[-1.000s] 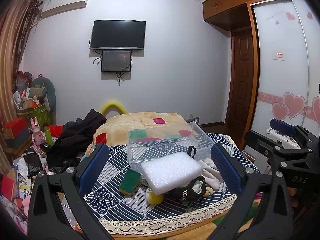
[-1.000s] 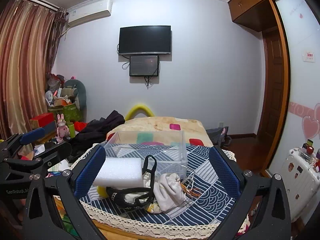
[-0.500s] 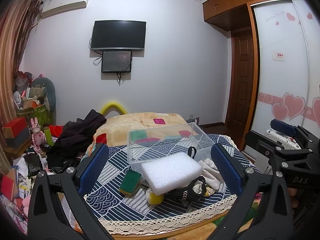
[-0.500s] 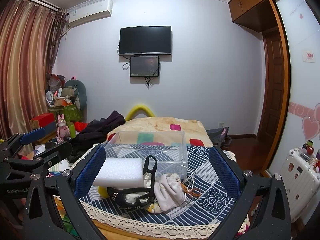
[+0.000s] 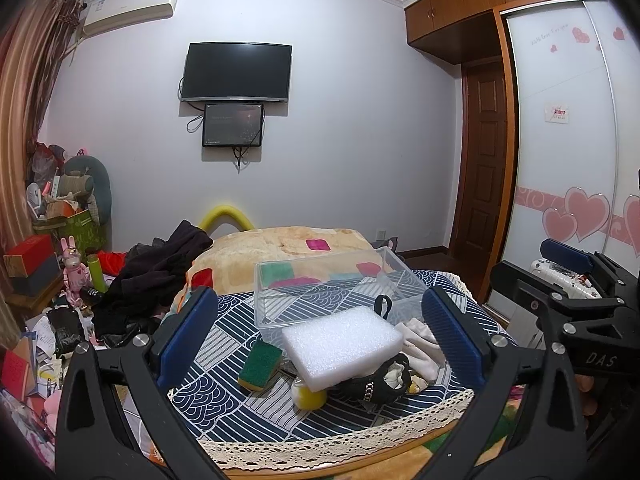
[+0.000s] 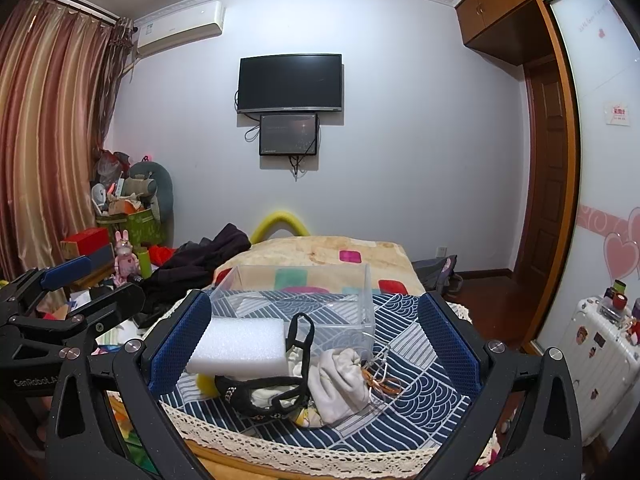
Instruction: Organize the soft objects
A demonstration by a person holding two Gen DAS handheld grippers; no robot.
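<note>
One green-and-yellow sponge [image 5: 259, 367], hidden from the right view, is shown only in the left view, left of the one white foam block [image 5: 343, 344] on the table [image 5: 224, 412], near the one clear box [image 5: 332, 288]; both the left claw [image 5: 320, 336] and the right claw [image 6: 316, 344] are held released, grasping nothing.

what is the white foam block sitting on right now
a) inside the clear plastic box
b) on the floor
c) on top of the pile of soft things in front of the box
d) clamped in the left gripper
c: the white foam block rests atop the pile, over a yellow sponge and a black strap, in front of the clear plastic box.
</note>
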